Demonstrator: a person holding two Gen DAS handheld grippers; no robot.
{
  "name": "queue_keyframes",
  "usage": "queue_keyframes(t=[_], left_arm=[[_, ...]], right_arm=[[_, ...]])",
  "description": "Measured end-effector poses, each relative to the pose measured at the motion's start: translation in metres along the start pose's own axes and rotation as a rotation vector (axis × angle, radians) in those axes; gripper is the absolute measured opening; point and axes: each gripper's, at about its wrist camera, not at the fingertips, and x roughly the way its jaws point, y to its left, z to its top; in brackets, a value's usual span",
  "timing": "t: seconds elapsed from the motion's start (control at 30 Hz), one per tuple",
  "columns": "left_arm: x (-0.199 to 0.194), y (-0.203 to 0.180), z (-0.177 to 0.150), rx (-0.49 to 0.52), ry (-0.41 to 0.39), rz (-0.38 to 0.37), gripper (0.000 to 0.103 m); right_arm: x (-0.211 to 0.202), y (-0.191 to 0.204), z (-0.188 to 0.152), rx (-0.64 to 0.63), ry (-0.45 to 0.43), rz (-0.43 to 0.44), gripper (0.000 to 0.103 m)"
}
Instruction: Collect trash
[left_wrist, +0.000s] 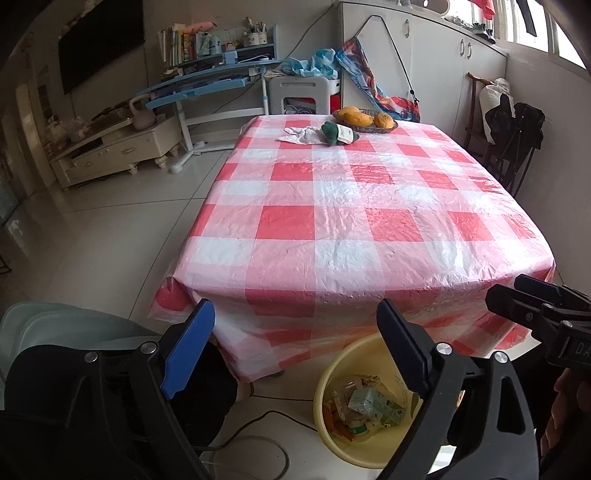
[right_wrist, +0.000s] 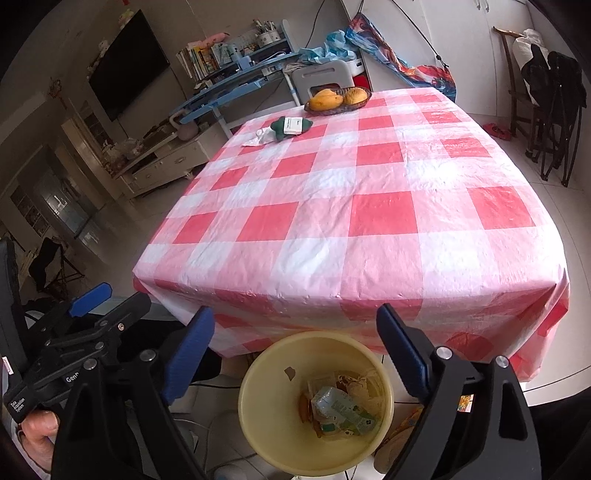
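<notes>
In your right wrist view, the left gripper (right_wrist: 88, 295) carries white lettering: "Gen" on its black body and "Data Acquisition System" near your hand. In your left wrist view, the right gripper (left_wrist: 532, 291) shows "DA". Other labels are illegible.

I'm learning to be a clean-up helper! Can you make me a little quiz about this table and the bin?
1. True or false: the yellow bin on the floor already has trash in it.
2. What sits nearest the crumpled white paper on the table? A) green plush toy B) a cup C) a shoe
3. Fill in: both sets of tongs, left tongs and right tongs, are wide ____ with nothing between them.

Key
1. True: a carton and wrappers lie inside.
2. A: the green plush toy lies right beside the paper, in front of the fruit basket.
3. Open.
</notes>
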Motion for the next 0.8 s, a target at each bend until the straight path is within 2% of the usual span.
queue_keyframes(t=[0.27, 0.43, 0.8], left_arm=[[0.002, 0.006, 0.002, -0.029, -0.012, 0.033, 0.089], [0.0, 0.012, 0.006, -0.055, -0.029, 0.027, 0.089], [-0.005, 0.017, 0.009, -0.086, -0.054, 0.019, 0.091]], right_arm=[[-0.001, 0.003, -0.001, -0.025, -0.013, -0.031, 0.088], [0.003, 0.005, 0.0, -0.04, -0.014, -0.07, 0.089], [-0.002, 0.006, 0.001, -0.068, -0.075, -0.124, 0.091]])
